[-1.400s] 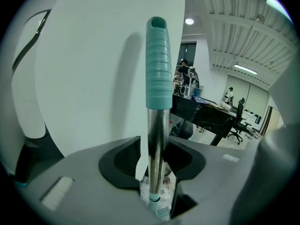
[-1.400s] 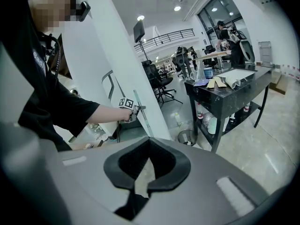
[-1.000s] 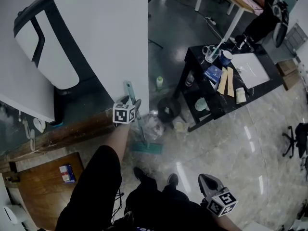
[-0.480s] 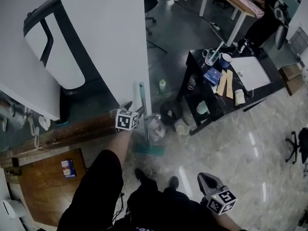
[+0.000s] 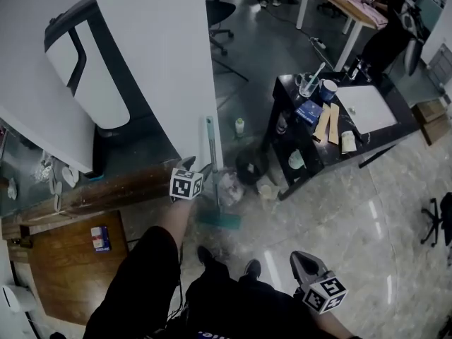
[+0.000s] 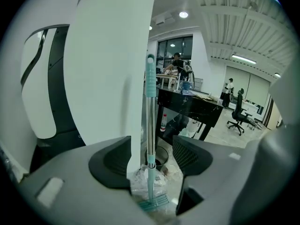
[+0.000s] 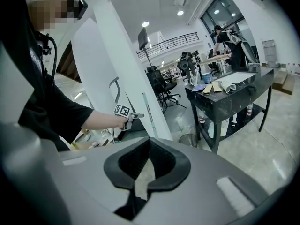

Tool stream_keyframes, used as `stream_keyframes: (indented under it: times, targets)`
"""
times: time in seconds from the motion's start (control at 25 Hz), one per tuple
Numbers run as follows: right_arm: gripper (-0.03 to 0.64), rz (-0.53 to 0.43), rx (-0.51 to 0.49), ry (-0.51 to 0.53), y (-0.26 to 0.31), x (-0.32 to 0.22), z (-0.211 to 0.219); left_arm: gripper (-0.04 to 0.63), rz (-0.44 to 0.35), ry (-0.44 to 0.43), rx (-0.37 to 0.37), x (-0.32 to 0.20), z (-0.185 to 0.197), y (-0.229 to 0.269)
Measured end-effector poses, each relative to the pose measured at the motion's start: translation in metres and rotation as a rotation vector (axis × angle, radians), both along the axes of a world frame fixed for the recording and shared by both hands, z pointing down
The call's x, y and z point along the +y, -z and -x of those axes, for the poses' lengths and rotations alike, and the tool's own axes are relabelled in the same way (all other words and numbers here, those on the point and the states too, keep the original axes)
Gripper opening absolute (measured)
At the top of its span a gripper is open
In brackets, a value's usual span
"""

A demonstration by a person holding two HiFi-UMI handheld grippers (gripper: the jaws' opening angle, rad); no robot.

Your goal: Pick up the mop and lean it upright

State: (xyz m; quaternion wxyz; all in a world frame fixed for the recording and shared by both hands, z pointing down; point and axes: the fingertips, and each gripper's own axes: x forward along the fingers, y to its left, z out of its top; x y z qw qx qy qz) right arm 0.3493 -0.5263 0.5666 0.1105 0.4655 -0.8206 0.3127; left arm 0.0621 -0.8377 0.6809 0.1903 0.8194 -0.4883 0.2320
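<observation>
Mop (image 5: 211, 162) stands upright against the white panel (image 5: 162, 62). Left gripper (image 5: 200, 167) jaws are apart, clear of the handle; right gripper (image 5: 301, 263) jaws are closed, empty.

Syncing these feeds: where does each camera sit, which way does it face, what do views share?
Head view: on the person's head, facing steeply down; shows both arms, shoes, left gripper, right gripper, mop at white panel.
Left gripper view: on the left gripper, facing along its open jaws at the upright mop handle.
Right gripper view: on the right gripper, held low, facing past its shut jaws toward the person's left arm.
Shared: all three show the mop; head and right gripper views show the left gripper.
</observation>
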Motion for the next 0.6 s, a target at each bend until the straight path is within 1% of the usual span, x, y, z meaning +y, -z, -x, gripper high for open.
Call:
stream_keyframes:
  times: [0.08,0.24,0.36,0.48,0.6]
  targets:
    - [0.006,-0.013,0.001,0.013,0.004,0.000,-0.003,0.296,-0.011,0.004,0.001,0.017,-0.002,0.010]
    - [0.006,-0.054,-0.051,0.069,0.013,-0.003,0.003,0.287,-0.057,0.023,0.021,0.059,-0.002,0.039]
    - [0.006,-0.077,-0.098,0.129,0.011,-0.003,0.008,0.269,-0.108,0.050,0.065,0.099,-0.007,0.065]
    - [0.005,-0.065,-0.138,0.199,0.004,0.002,0.018,0.227,-0.160,0.077,0.119,0.144,-0.014,0.091]
    - [0.005,-0.047,-0.165,0.280,-0.001,0.009,0.036,0.198,-0.190,0.100,0.162,0.187,-0.019,0.110]
